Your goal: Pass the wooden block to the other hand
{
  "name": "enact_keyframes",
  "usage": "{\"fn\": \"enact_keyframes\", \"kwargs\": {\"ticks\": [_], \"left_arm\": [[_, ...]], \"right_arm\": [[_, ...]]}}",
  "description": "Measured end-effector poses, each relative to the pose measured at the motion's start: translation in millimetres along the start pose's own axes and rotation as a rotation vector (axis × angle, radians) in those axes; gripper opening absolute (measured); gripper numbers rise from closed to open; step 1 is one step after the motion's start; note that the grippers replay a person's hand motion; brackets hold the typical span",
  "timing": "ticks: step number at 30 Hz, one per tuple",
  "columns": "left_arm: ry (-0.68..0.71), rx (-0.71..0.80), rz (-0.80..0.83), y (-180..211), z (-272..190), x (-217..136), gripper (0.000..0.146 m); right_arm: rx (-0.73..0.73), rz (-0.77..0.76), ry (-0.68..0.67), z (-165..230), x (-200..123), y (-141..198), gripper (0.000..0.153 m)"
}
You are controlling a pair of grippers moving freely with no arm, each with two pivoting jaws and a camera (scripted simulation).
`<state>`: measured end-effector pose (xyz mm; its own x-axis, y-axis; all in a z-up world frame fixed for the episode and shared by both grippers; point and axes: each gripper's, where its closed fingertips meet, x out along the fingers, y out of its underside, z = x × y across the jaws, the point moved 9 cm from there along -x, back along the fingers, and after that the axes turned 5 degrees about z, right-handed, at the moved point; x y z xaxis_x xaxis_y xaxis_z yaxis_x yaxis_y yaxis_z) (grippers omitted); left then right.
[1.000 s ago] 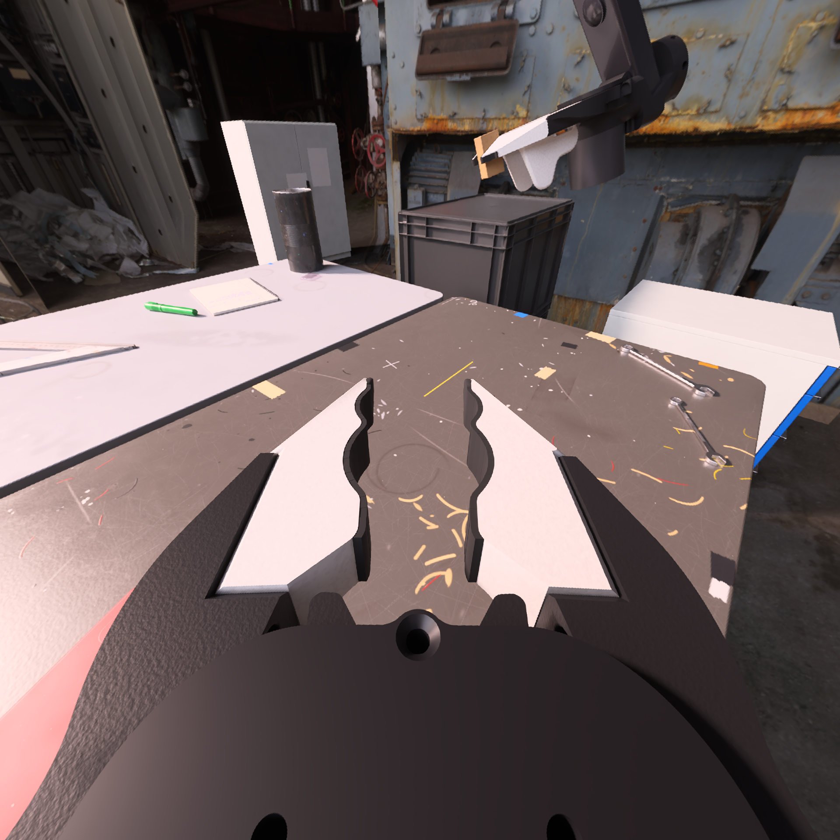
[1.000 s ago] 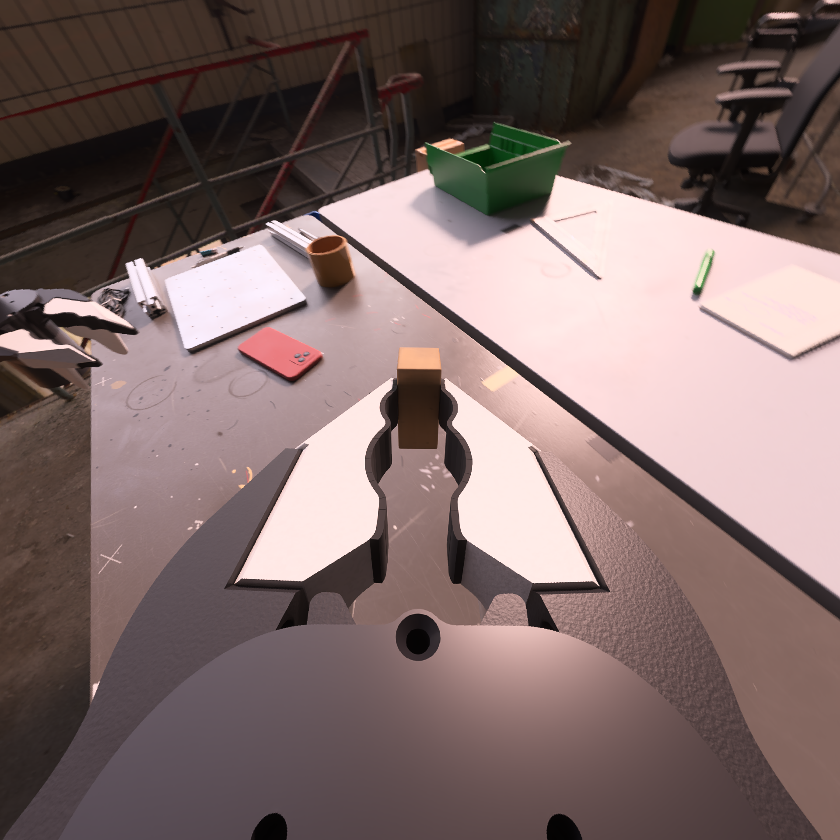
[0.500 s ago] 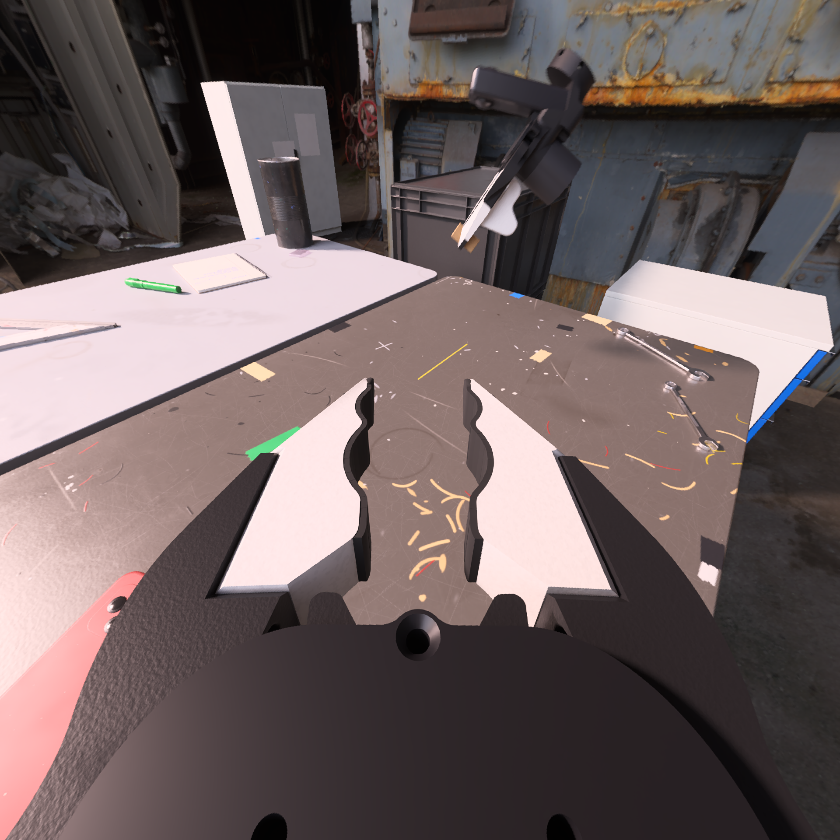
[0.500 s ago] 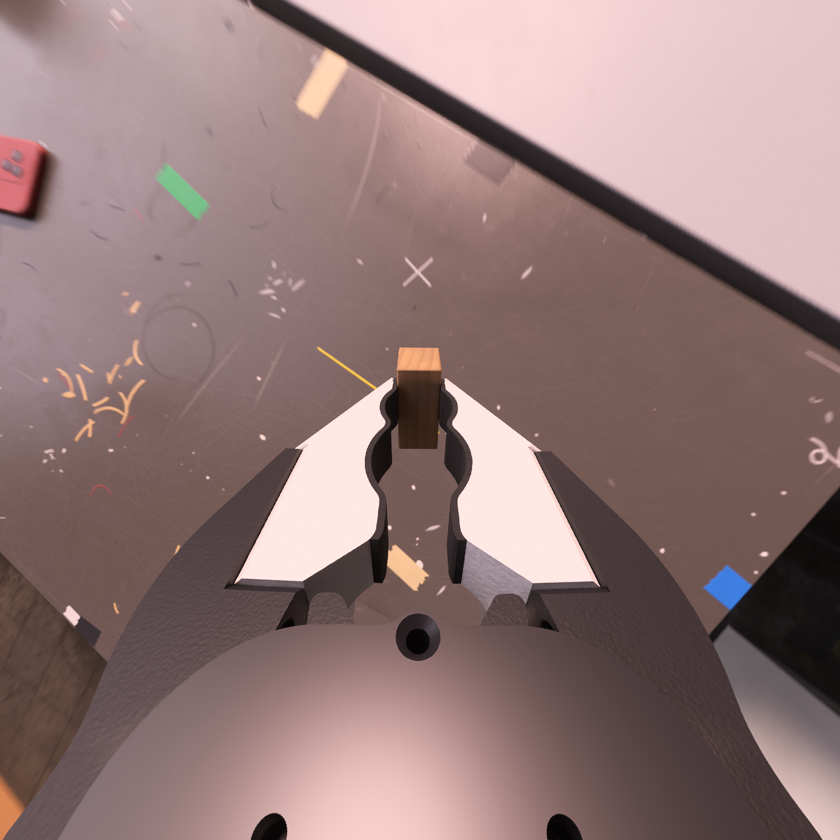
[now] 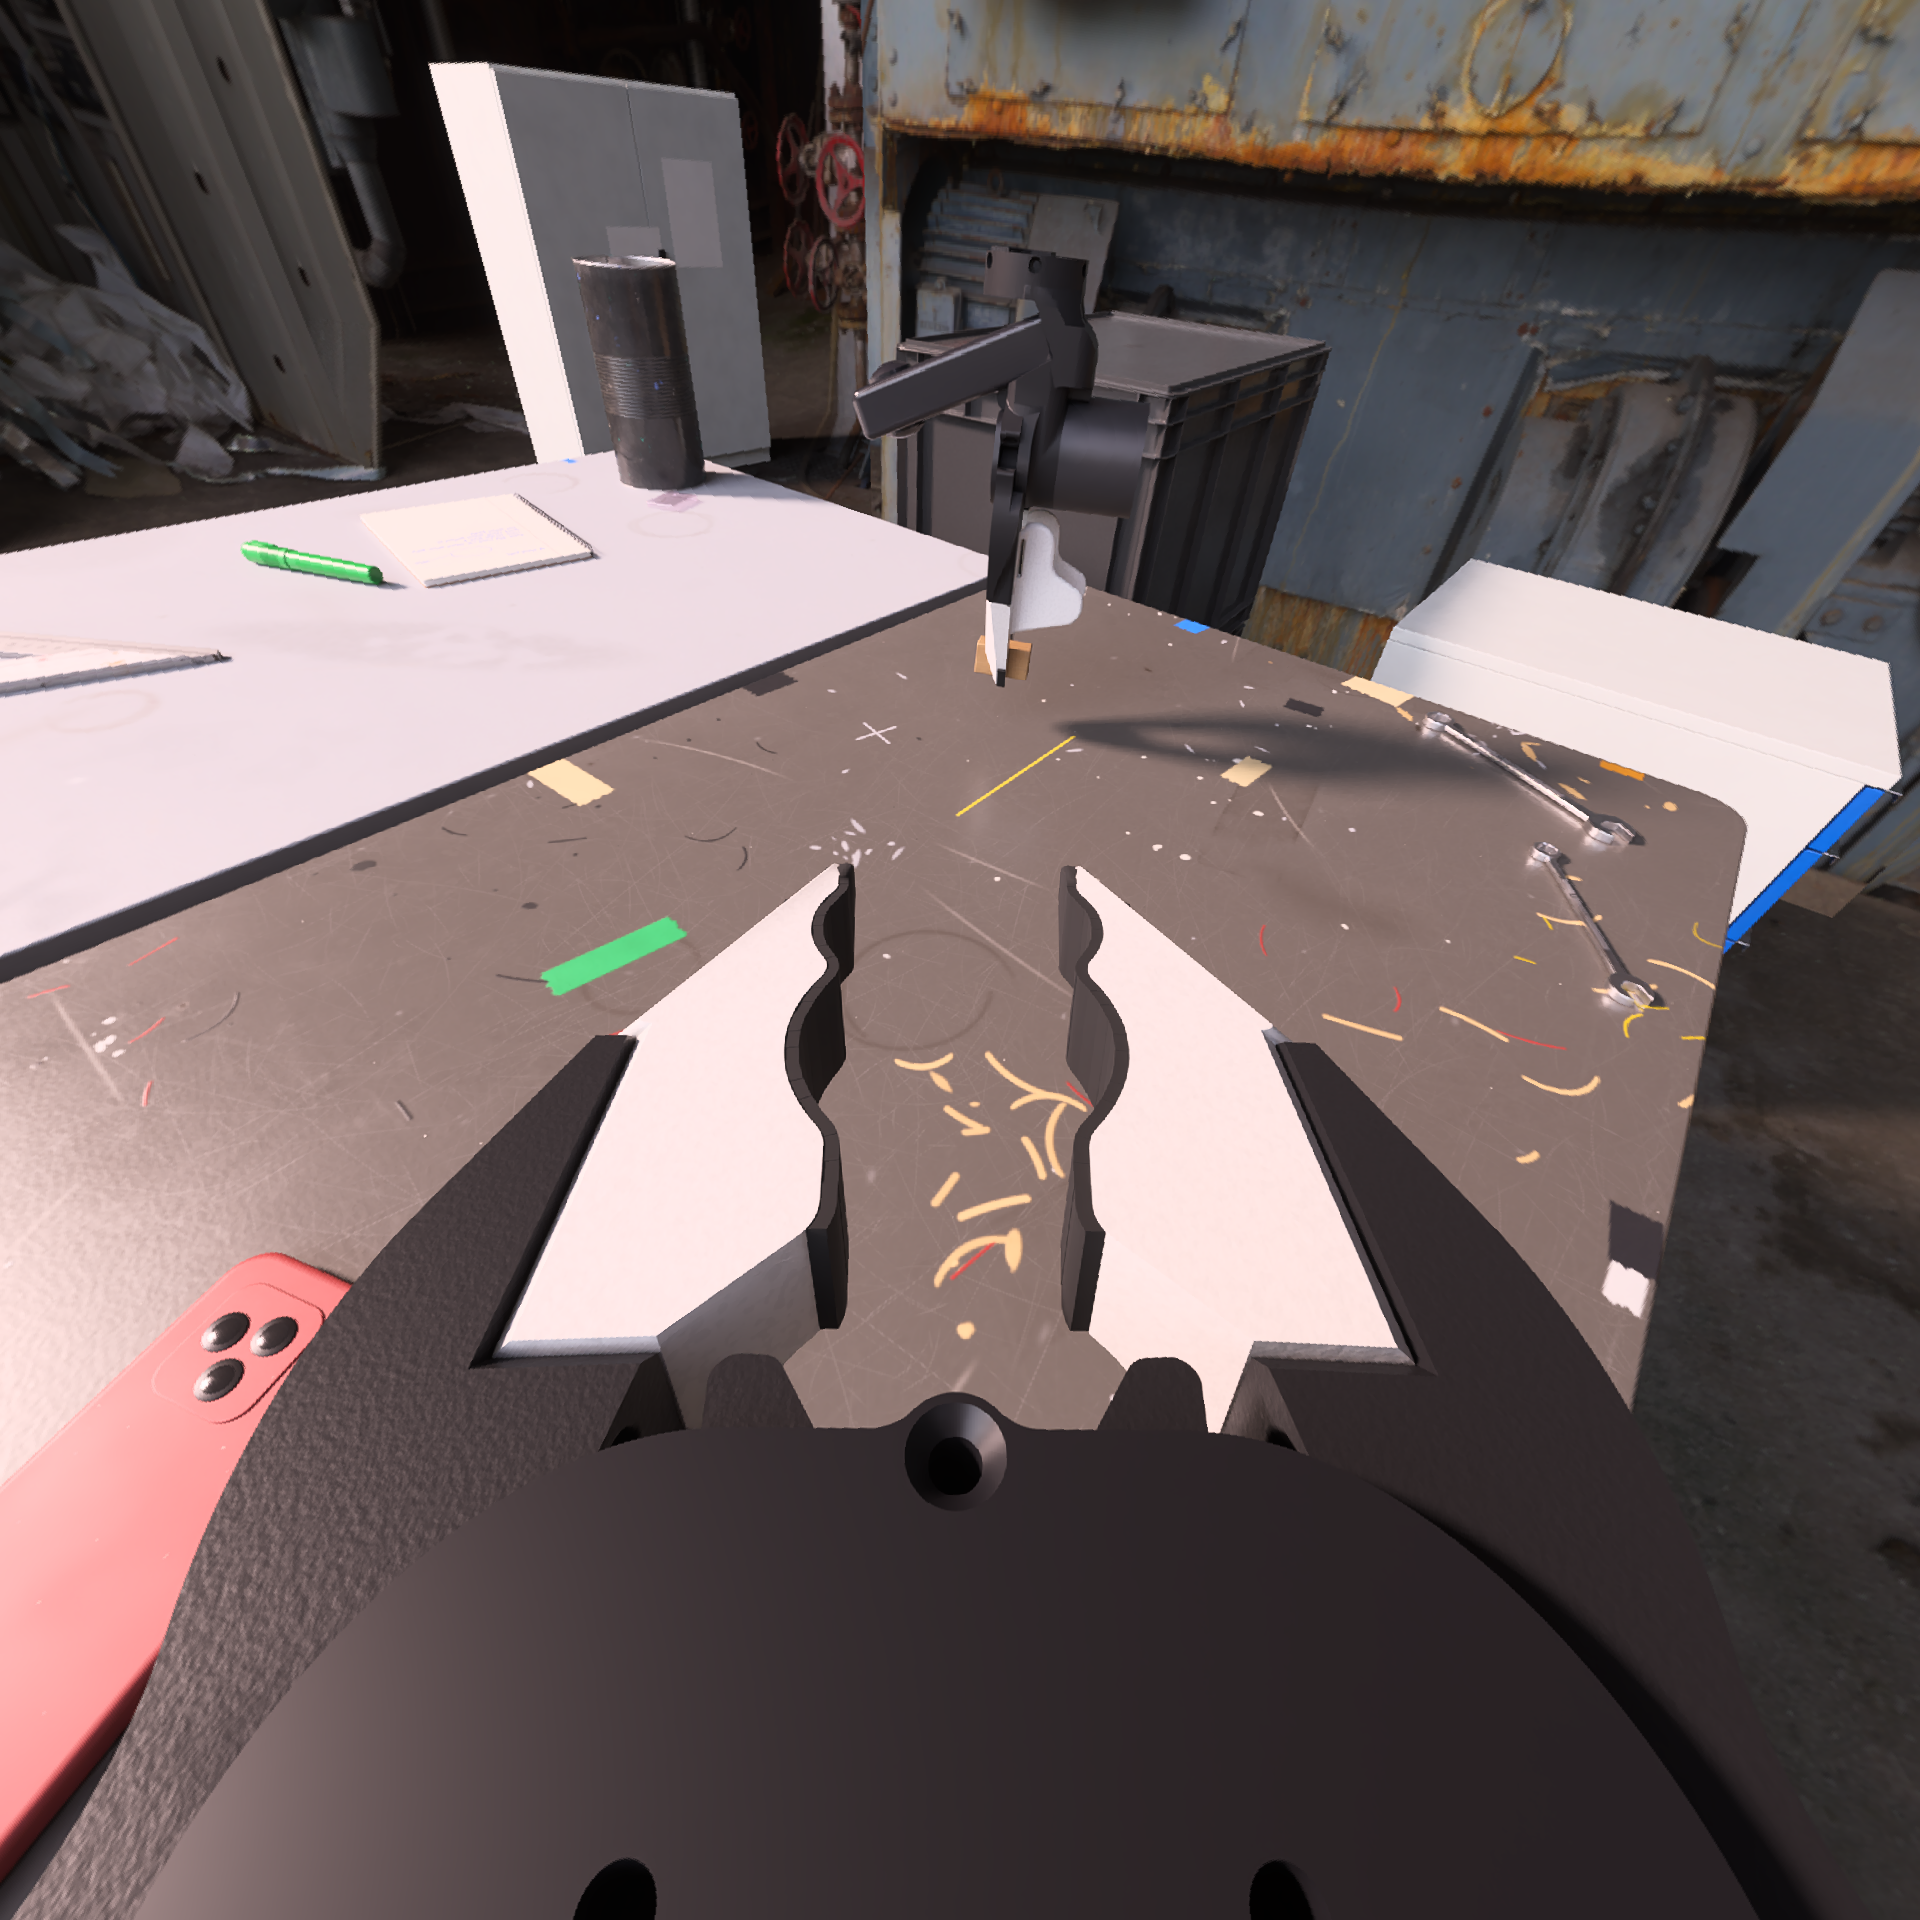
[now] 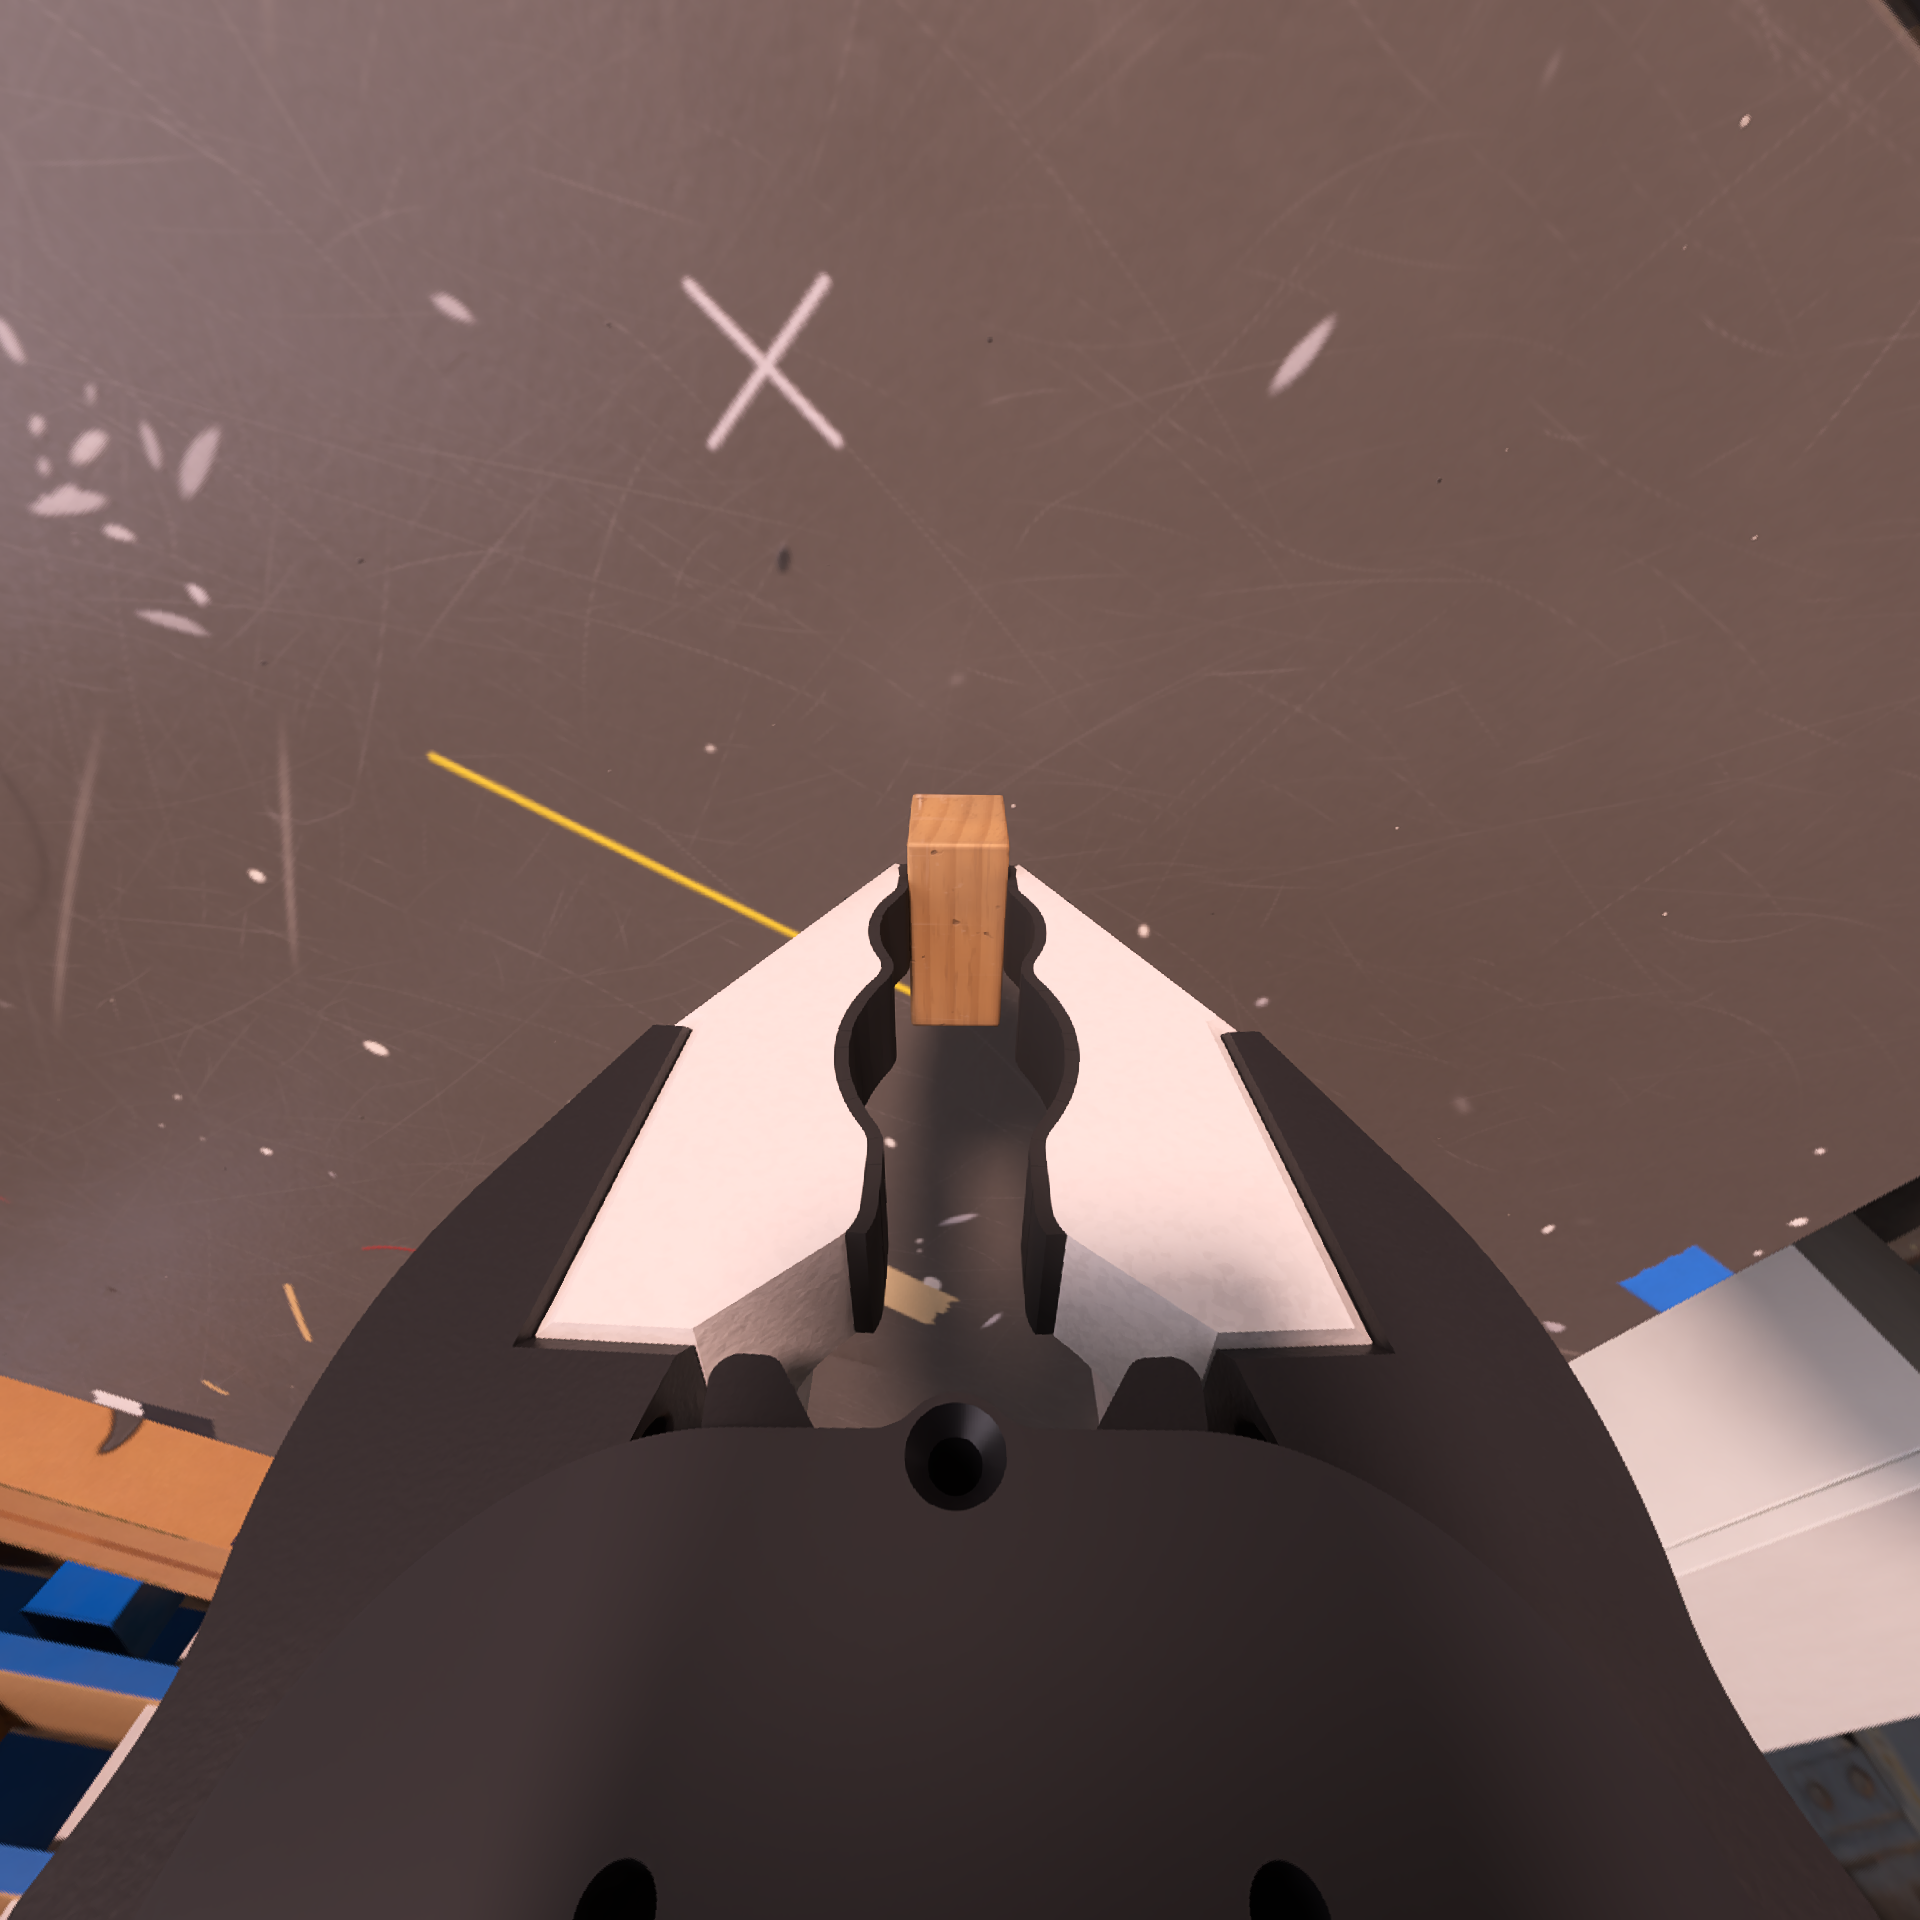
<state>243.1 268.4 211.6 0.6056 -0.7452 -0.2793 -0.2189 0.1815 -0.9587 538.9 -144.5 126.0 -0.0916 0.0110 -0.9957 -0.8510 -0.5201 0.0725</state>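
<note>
My right gripper point(image 6: 957, 883) is shut on a small wooden block point(image 6: 957, 914), held between its fingertips and pointing straight down at the dark worktop point(image 6: 1247, 520). In the left wrist view the right gripper point(image 5: 1000, 665) hangs at the far edge of the worktop with the wooden block point(image 5: 1013, 659) at its tips, just above the surface. My left gripper point(image 5: 954, 883) is open and empty, low over the middle of the worktop point(image 5: 1351, 935), some way short of the block.
A red phone point(image 5: 156, 1455) lies at the left gripper's lower left. Two wrenches point(image 5: 1579, 914) lie at the right. A white table point(image 5: 364, 665) holds a green pen point(image 5: 310, 562), a notebook point(image 5: 478, 538) and a dark cylinder point(image 5: 639, 374). A grey crate point(image 5: 1195, 447) stands behind.
The right gripper has swung from level to pointing straight down and dropped close to the worktop, still holding the block. The left gripper has drifted back a little, staying open.
</note>
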Motion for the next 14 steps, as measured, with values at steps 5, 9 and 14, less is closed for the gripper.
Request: {"fn": "enact_keyframes", "kwargs": {"ticks": [5,9,14], "left_arm": [[0.004,-0.01,0.008,3,3,2,0.039],[0.002,-0.009,0.014,3,3,3,0.039],[0.004,-0.01,0.013,4,3,3,0.039]], "right_arm": [[0.025,0.014,0.04,-6,7,-4,0.016],[0.04,0.045,0.029,-10,14,-5,0.016],[0.036,0.028,0.037,-13,19,-9,0.016]]}}
